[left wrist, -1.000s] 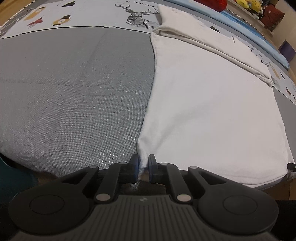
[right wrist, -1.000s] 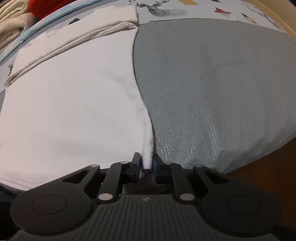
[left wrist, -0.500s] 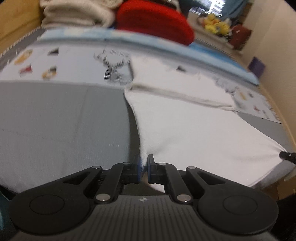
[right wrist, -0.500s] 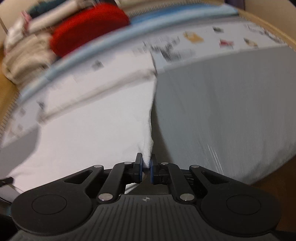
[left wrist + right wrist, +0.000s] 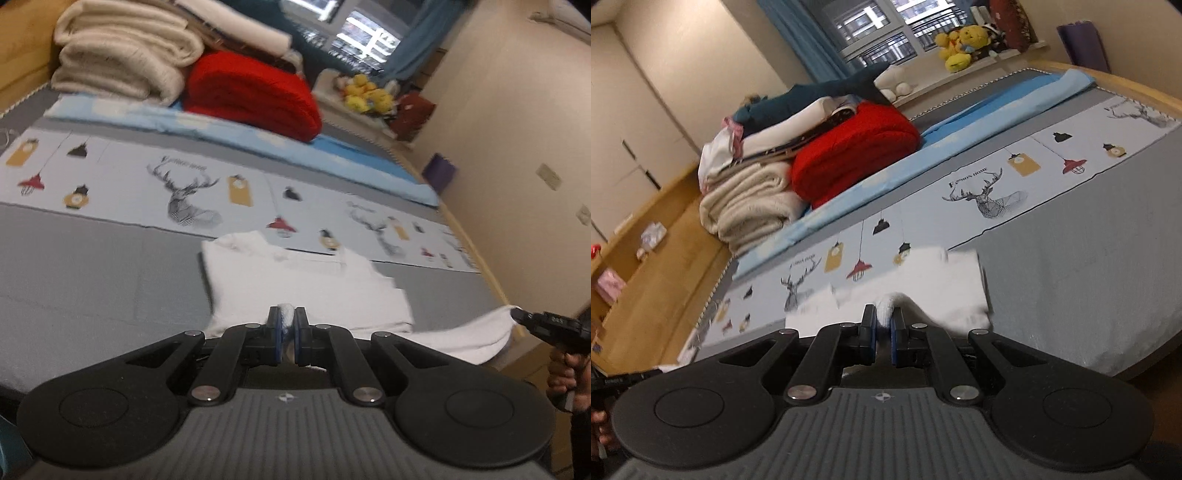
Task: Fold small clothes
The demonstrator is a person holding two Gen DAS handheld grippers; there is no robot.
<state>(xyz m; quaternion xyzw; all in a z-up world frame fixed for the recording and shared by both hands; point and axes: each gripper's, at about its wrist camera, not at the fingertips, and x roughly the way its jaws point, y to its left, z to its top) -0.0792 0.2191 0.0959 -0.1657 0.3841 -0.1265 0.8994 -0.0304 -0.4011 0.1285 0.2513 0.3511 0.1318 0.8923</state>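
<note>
We read "FASHION HOME" above the deer on the bedsheet (image 5: 986,199). Our left gripper (image 5: 286,319) and right gripper (image 5: 882,319) each pinch the white garment (image 5: 295,291), lifted.

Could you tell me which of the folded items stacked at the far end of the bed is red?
The red blanket, lying beside the cream blanket; the rest of the pile is cream, white or dark teal.
</note>
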